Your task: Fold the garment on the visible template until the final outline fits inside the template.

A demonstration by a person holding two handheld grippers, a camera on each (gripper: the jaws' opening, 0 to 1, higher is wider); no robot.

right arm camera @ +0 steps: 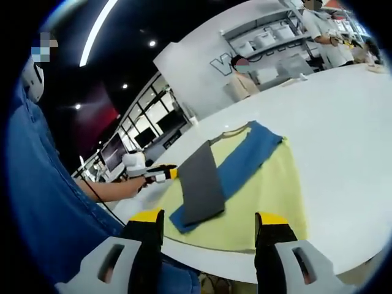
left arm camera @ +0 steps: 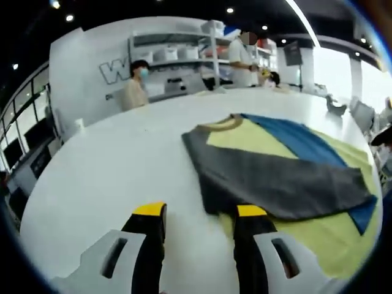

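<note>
A yellow cotton T-shirt point(left arm camera: 251, 138) lies on the white desk point(left arm camera: 110, 171) at two o'clock, grey and blue sleeves folded inward, body unfolded; both hand-held grippers, left point(left arm camera: 199, 211) and right point(right arm camera: 208, 216), gape wide, empty.

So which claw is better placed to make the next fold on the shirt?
Probably the left. The left claw sits open right at the shirt's grey sleeve edge, while the right claw hangs open off the table edge, farther back from the cloth.
</note>
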